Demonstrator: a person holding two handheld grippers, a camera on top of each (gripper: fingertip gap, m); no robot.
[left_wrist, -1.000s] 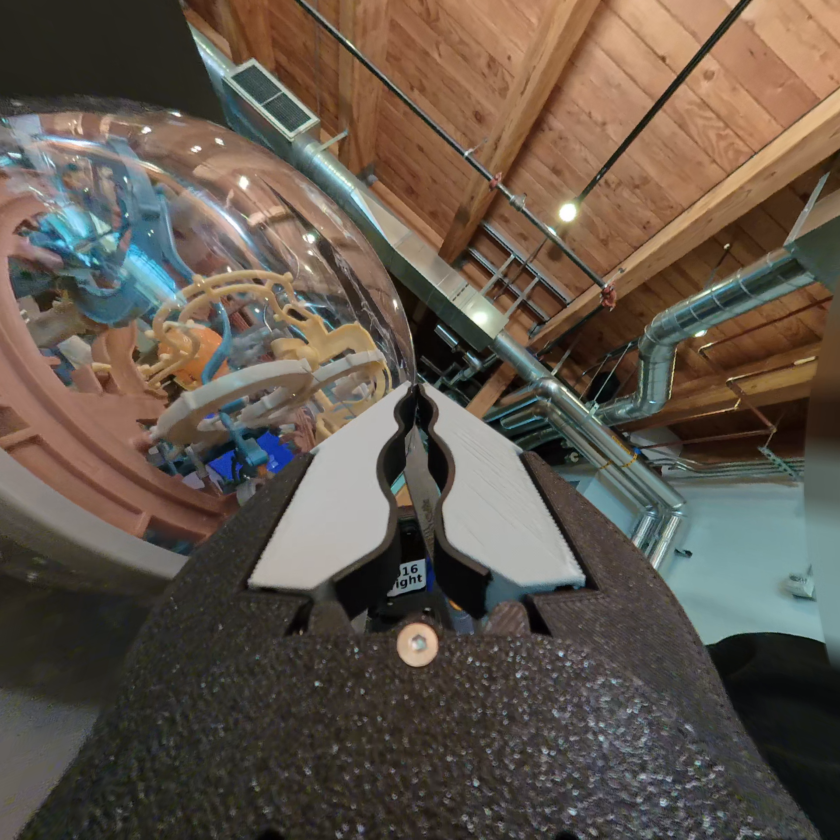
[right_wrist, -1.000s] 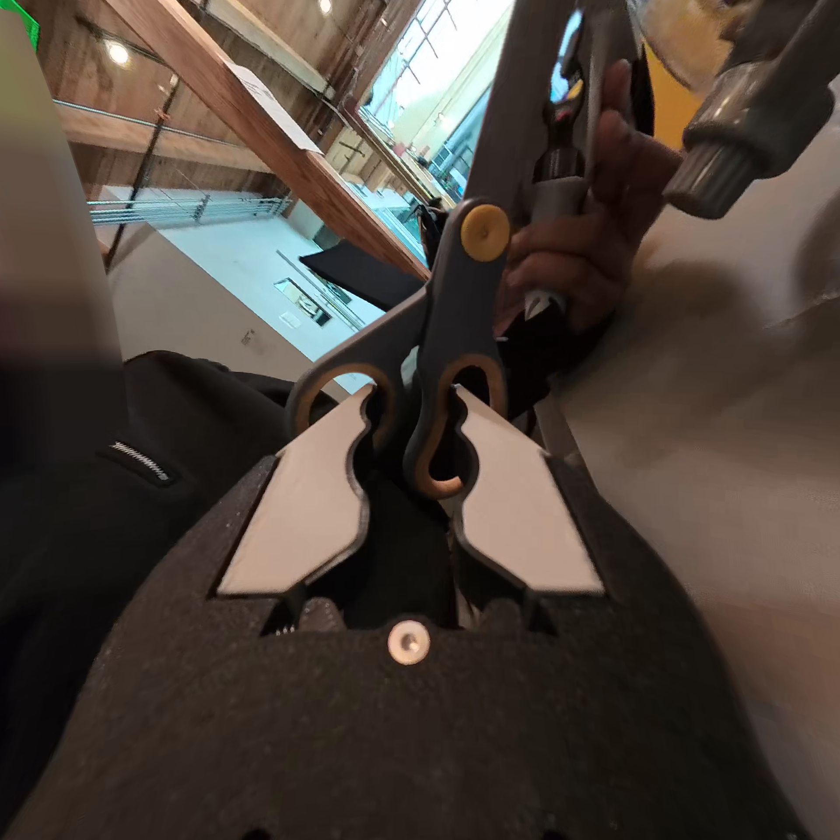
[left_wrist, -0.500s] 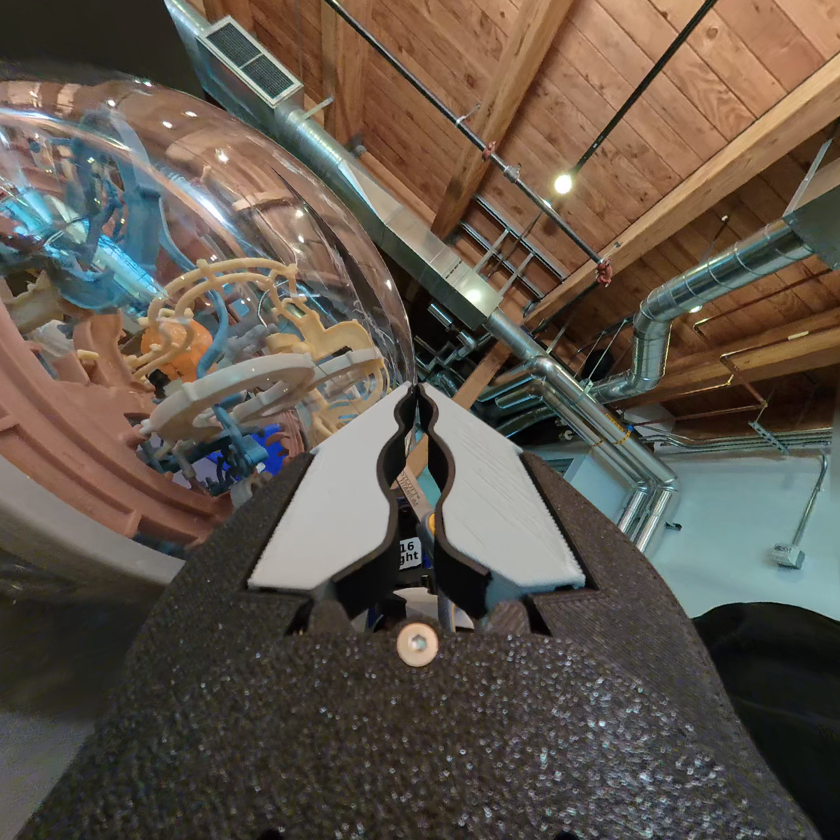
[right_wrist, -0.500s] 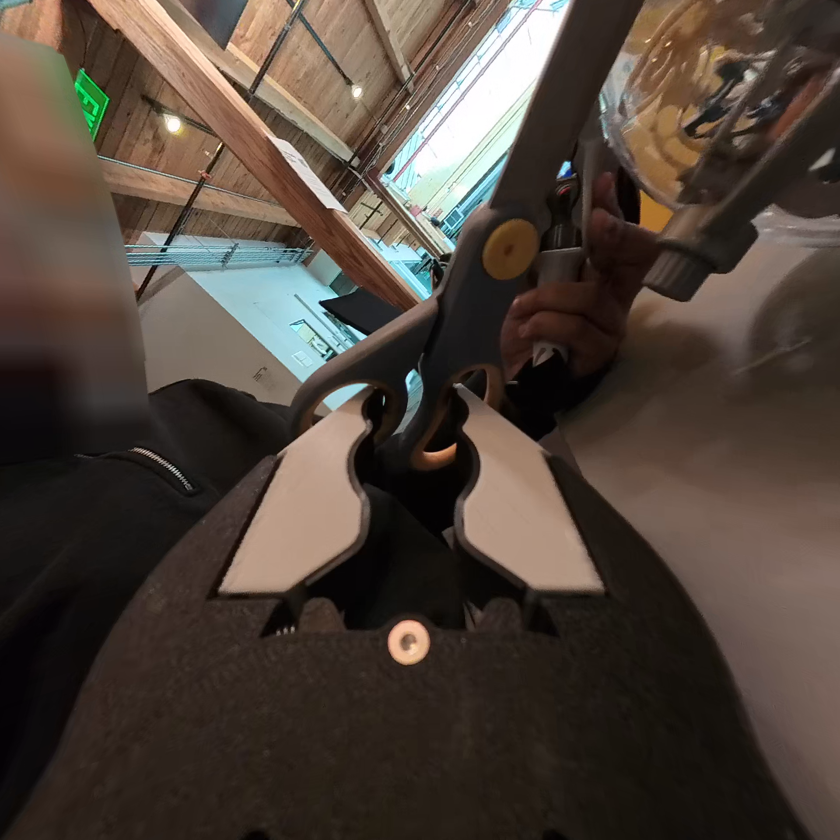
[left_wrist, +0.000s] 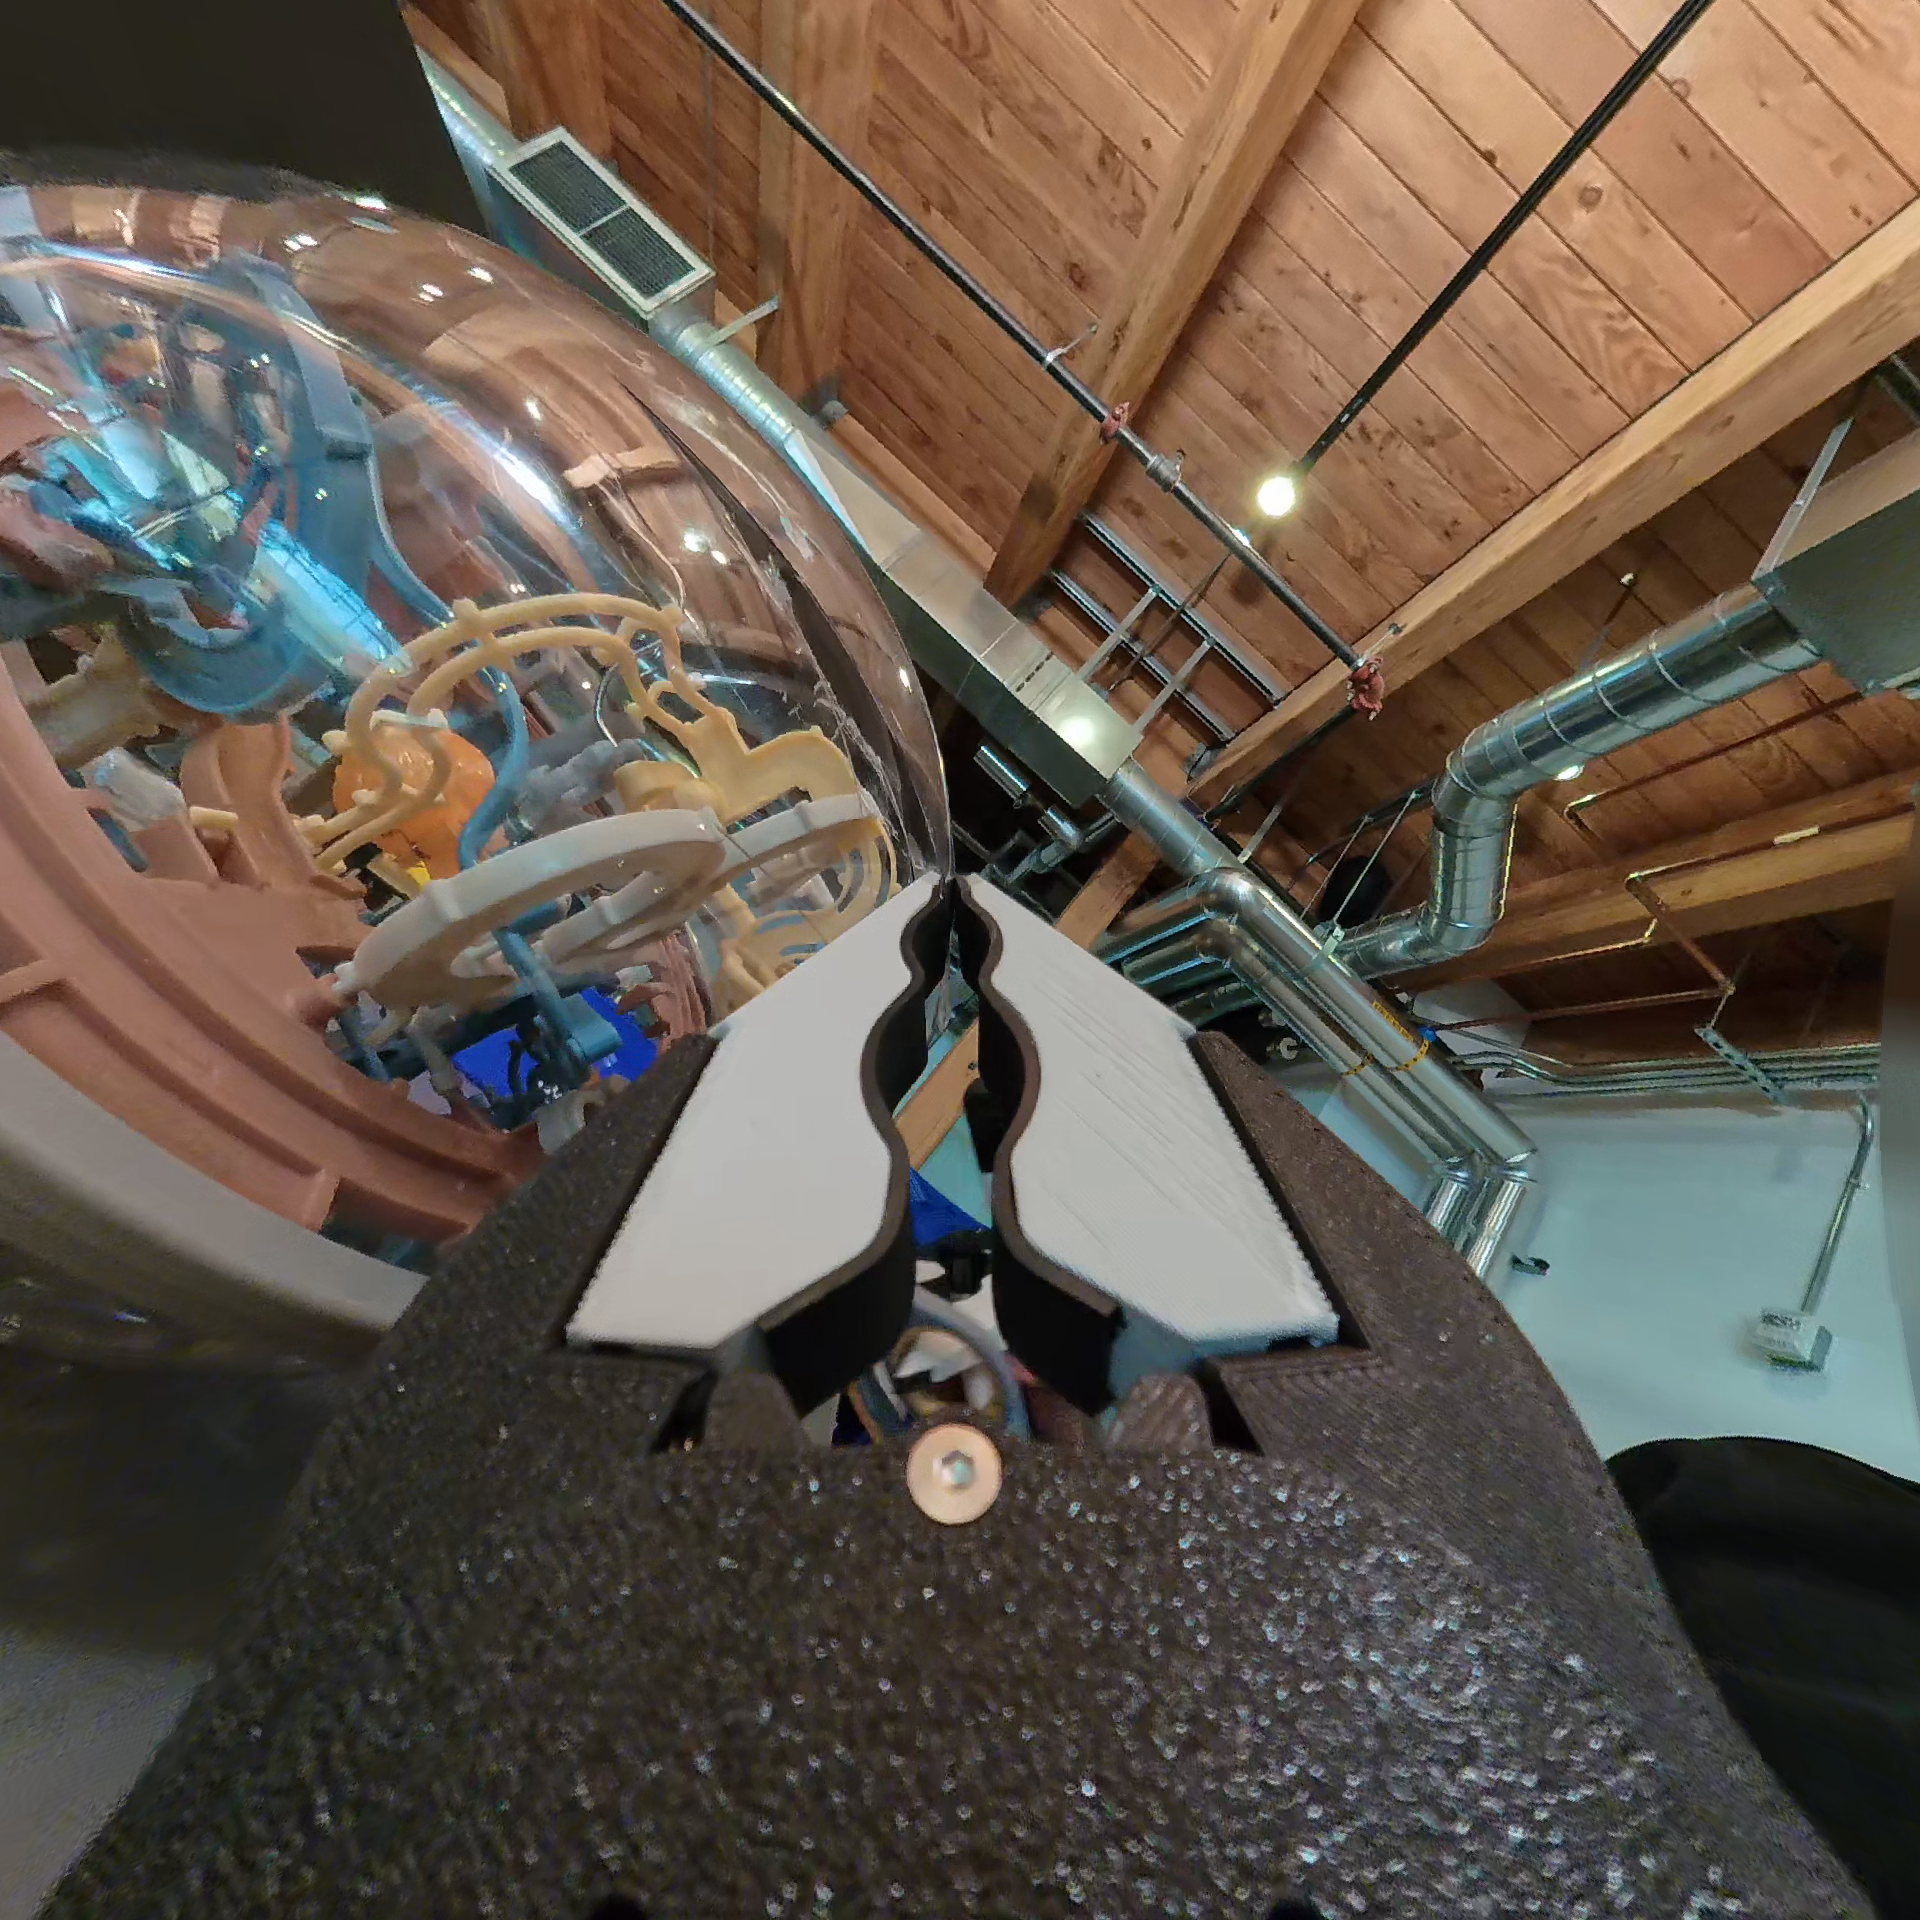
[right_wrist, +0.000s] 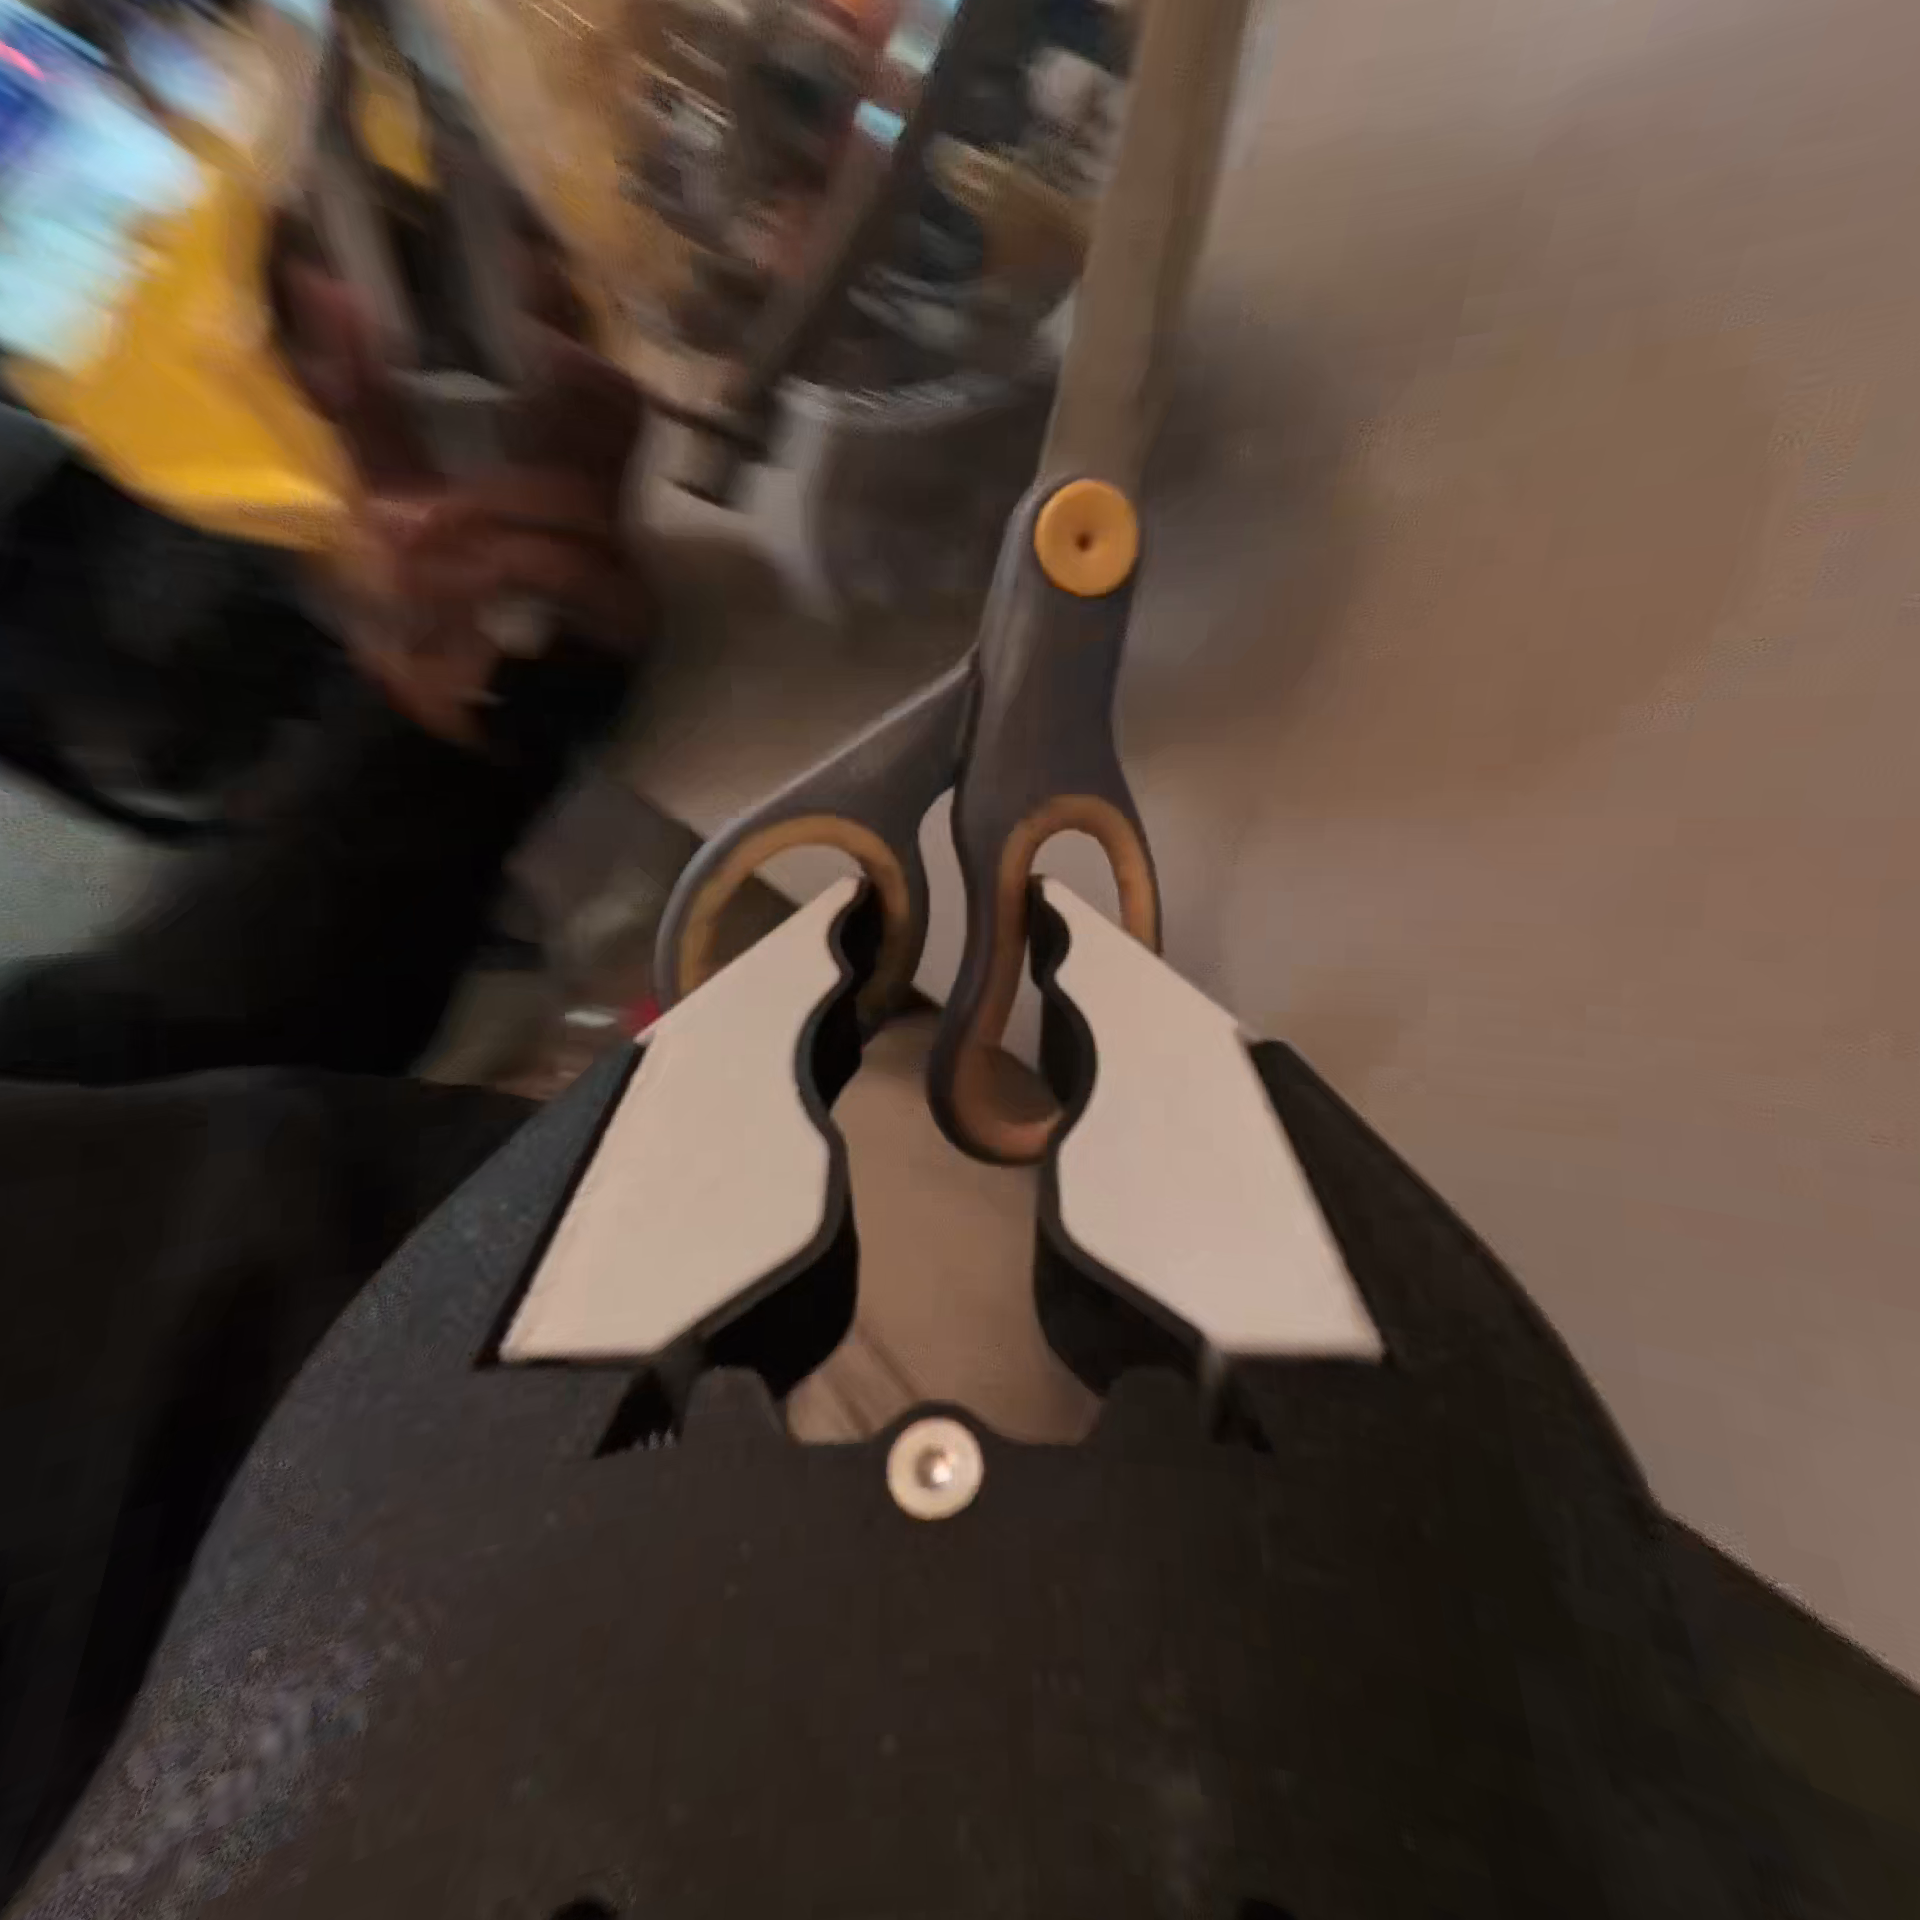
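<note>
**Scissors in the right gripper, clear maze sphere beside the left**

We see the left gripper (left_wrist: 954, 891) pointing steeply upward, its white fingers (left_wrist: 790, 1132) pressed together at the tips, with only the narrow wavy slot between them farther back. Nothing sits between the tips. Just to their left, close enough that we cannot tell whether it touches, bulges a clear plastic sphere (left_wrist: 436, 582) packed with a maze of cream, orange, blue and terracotta tracks; a pale rim (left_wrist: 156, 1195) runs under it. Behind the gripper we look up at a ceiling of wooden planks and beams (left_wrist: 1174, 239), with silver ventilation ducts (left_wrist: 1621, 707) and a lit spot lamp (left_wrist: 1276, 496).

In the right wrist view, the right gripper (right_wrist: 948, 894) stands partly open around the handles of a pair of grey scissors (right_wrist: 1049, 707) with a yellow pivot button and yellow-lined loops. The gripper's fingers (right_wrist: 717, 1132) bracket the inner sides of the loops: the left tip lies against the left loop, and the right tip pokes into the right loop. The blades rise toward the top edge. To the right lies the pale grey desk (right_wrist: 1558, 623). The upper left is heavily blurred; we make out a yellow patch (right_wrist: 197, 416), a hand (right_wrist: 457, 561) and dark clothing (right_wrist: 208, 1195), no more.
</note>
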